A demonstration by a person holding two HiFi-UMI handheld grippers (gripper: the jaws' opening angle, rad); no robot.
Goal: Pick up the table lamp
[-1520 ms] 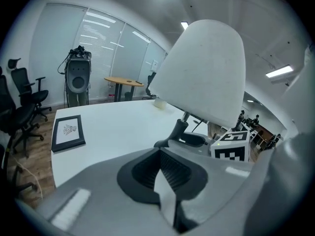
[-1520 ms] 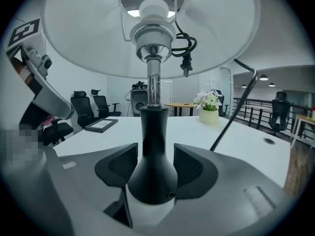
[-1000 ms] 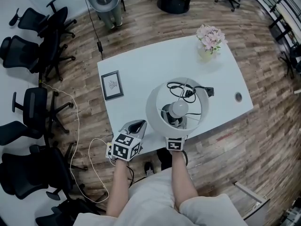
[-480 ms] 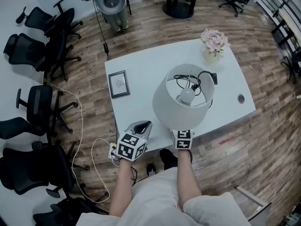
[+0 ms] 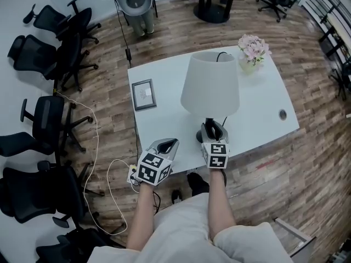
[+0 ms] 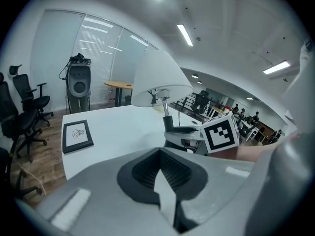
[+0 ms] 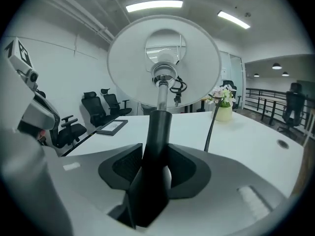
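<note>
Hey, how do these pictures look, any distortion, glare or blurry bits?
Head view: sharp, but the fisheye bows the table edges. Left gripper view: dark vignetted corners, foreground soft. Right gripper view: ceiling lights glare, the table lamp looms oversized.

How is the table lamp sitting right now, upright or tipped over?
Upright: the table lamp shows its stem standing vertical in the left gripper view, with the shade on top.

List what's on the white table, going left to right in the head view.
From the left: picture frame → table lamp → pink flowers in a vase → round cable hole.
</note>
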